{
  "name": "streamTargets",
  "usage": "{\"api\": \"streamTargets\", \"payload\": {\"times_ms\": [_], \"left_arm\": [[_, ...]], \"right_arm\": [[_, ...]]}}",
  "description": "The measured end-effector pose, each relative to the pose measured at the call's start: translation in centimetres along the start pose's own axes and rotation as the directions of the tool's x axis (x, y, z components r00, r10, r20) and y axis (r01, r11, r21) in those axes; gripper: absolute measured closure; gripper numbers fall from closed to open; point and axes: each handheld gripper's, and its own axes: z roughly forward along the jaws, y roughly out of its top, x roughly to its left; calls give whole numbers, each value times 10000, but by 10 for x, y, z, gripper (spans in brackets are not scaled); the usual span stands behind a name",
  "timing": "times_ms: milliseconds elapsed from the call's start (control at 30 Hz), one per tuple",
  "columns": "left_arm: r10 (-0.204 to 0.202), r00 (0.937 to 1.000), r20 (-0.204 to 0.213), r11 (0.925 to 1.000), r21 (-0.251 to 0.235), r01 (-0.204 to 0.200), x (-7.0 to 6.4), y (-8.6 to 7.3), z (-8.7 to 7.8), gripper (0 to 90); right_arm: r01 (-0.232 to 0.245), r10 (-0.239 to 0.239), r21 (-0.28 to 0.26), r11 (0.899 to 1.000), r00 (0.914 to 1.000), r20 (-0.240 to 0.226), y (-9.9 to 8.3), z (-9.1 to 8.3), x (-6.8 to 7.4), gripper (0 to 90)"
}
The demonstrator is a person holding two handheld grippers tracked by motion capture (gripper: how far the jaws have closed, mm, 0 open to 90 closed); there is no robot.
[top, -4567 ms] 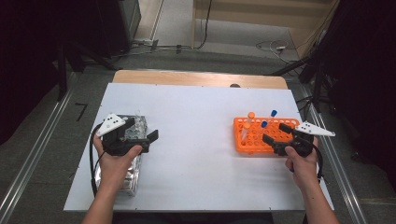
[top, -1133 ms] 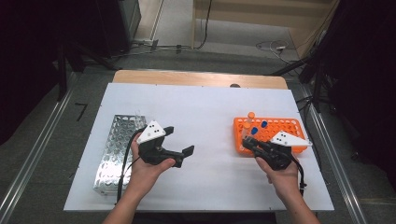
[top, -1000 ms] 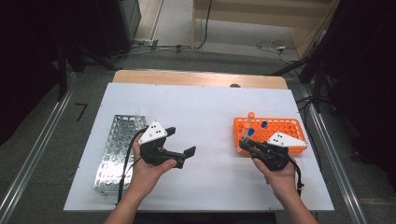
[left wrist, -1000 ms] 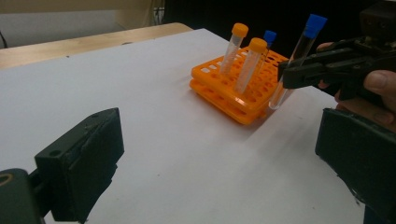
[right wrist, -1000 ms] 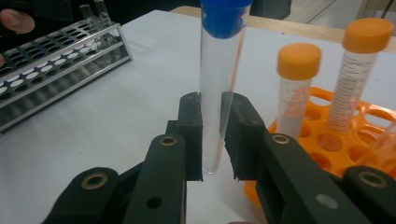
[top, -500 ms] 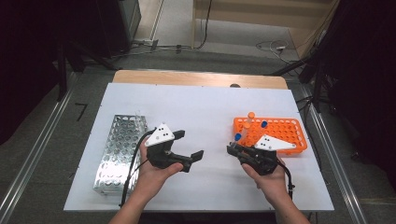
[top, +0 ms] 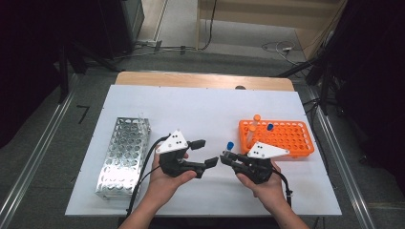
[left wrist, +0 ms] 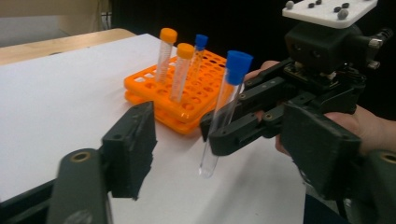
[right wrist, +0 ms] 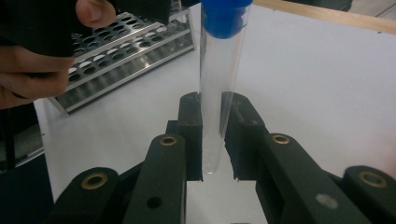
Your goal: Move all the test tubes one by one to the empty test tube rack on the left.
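R tongs [right wrist: 212, 140] pinch blue-cap tube [right wrist: 218, 84]; L tongs [top: 203, 153] spread, prob. empty.

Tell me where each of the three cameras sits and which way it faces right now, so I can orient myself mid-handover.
High view: fixed above the person's side, looking forward and down on the white table; both forearms and hands show, the left claw open, the right claw holding the blue-capped tube.
Left gripper view: rides the left claw, facing the right claw, the tube and the orange rack.
Right gripper view: rides the right claw, facing the metal rack; a thumb shows.
Shared: all three show the tube.
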Motion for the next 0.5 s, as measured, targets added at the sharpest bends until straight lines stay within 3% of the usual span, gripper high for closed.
{"api": "streamTargets", "payload": {"times_ms": [400, 500], "left_arm": [[316, 9976, 614, 9991, 280, -333, -6, -3, 13, 615], [419, 9973, 608, 9984, 346, -441, -6, -4, 15, 663]], "right_arm": [[306, -288, 237, 9993, 9967, -756, 1, 11, 17, 752], [359, -331, 291, 9989, 9954, -903, 1, 13, 20, 751]]}}
